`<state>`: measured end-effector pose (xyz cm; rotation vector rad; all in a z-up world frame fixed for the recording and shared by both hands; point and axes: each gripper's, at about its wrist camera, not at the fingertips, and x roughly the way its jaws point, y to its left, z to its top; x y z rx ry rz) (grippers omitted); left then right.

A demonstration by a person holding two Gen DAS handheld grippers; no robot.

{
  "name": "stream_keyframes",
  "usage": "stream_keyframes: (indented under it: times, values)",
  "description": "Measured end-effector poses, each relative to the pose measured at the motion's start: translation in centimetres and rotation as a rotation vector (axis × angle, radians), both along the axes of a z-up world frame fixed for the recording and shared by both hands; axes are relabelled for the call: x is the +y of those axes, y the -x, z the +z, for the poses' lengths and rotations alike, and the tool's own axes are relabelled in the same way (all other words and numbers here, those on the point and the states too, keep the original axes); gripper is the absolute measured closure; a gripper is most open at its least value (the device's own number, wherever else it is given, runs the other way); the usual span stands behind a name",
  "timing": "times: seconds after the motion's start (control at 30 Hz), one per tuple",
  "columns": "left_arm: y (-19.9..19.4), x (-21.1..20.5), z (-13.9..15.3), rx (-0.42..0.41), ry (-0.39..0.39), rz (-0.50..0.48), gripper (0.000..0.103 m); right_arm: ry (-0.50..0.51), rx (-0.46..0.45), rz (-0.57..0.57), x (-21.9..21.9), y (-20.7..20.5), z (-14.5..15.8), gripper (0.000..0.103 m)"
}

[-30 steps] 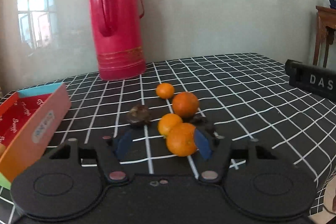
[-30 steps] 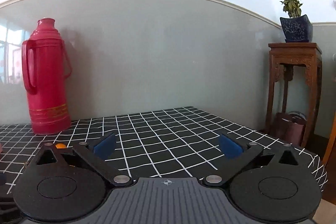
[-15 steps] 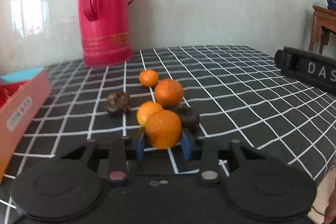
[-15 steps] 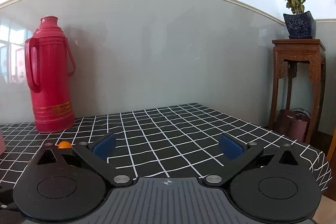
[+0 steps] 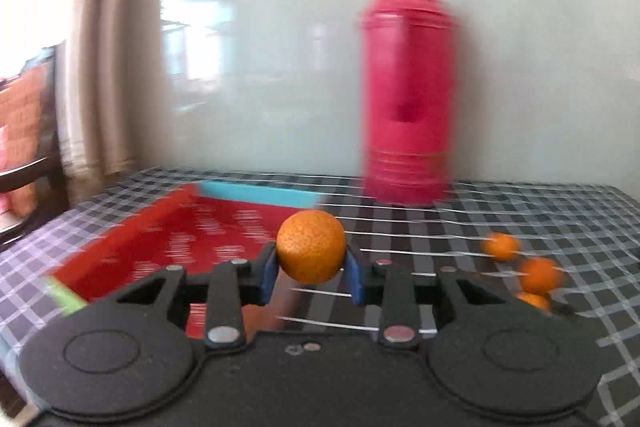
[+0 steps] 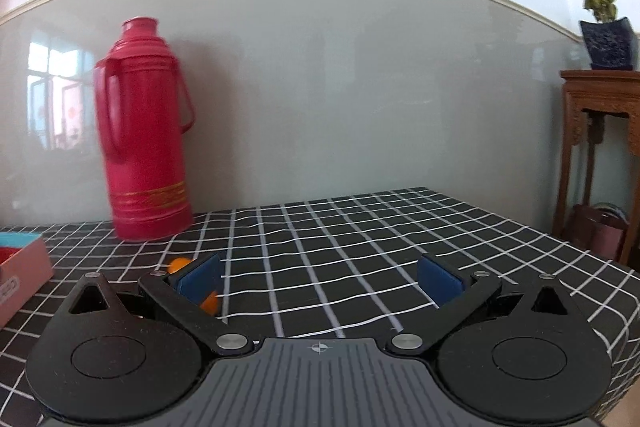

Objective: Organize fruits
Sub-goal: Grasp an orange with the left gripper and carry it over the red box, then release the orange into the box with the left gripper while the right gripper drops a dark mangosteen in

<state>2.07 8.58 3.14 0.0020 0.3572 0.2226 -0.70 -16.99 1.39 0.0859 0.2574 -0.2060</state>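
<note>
My left gripper point(image 5: 311, 277) is shut on an orange point(image 5: 311, 246), held above the table by the near right edge of a red box point(image 5: 192, 231) with a blue far wall. Three more oranges point(image 5: 536, 273) lie blurred on the checked cloth at the right of the left wrist view. In the right wrist view my right gripper point(image 6: 320, 281) stands open over the cloth with nothing between its blue pads; two oranges point(image 6: 178, 264) peek out behind its left finger. The box's pink corner point(image 6: 24, 267) shows at the far left.
A tall red thermos point(image 5: 406, 99) point(image 6: 144, 151) stands at the back against the grey wall. A wooden stand with a potted plant point(image 6: 604, 27) is off the table's right side. A curtain and a chair point(image 5: 28, 131) sit left of the table.
My left gripper closed on the nearest orange, lifted it and swung left to the red box. The right gripper's view shifted slightly left; it stayed open.
</note>
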Motion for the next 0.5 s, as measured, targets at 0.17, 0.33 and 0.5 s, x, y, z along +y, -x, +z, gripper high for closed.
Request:
stream_keyframes:
  times: [0.17,0.33,0.5]
  values:
    - [-0.9,5.6,-0.4,0.092,0.049,0.181,0.077,0.012,0.041,0.062,1.8,-0.9,-0.6,0.000]
    - [-1.2,8.7,-0.7,0.150,0.067,0.276,0.075,-0.010,0.094,0.120,3.2,-2.0,-1.4,0.000]
    - [-0.1,9.2,0.0,0.133,0.075,0.288,0.066,-0.015,0.140,0.154,4.5,-2.9,-2.0,0.001]
